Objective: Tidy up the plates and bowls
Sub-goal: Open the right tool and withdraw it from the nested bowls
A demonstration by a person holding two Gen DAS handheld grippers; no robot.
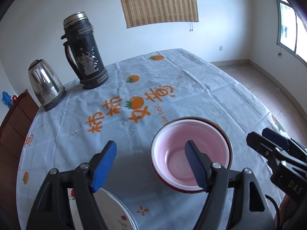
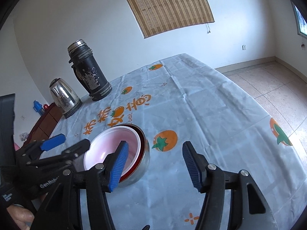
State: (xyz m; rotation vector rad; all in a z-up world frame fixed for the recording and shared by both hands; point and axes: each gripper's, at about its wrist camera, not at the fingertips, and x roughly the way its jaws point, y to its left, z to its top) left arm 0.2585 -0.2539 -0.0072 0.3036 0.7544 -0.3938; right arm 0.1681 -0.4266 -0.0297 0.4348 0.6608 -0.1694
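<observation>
The pale blue tablecloth printed with orange persimmons (image 1: 172, 80) on the desk carries four large orange Chinese characters, 柿柿如意, with a persimmon drawn between the second and third. Beneath them runs small orange lettering reading "the best". The black right hand-held gripper (image 1: 268, 140) shows white letters "DAS" on its body; the black left hand-held gripper (image 2: 65, 143) reads "GenRob", the rest hidden.

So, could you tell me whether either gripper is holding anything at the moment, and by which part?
Nothing is held. The left gripper and the right gripper are both open, with the stacked bowls resting on the table between them.
</observation>
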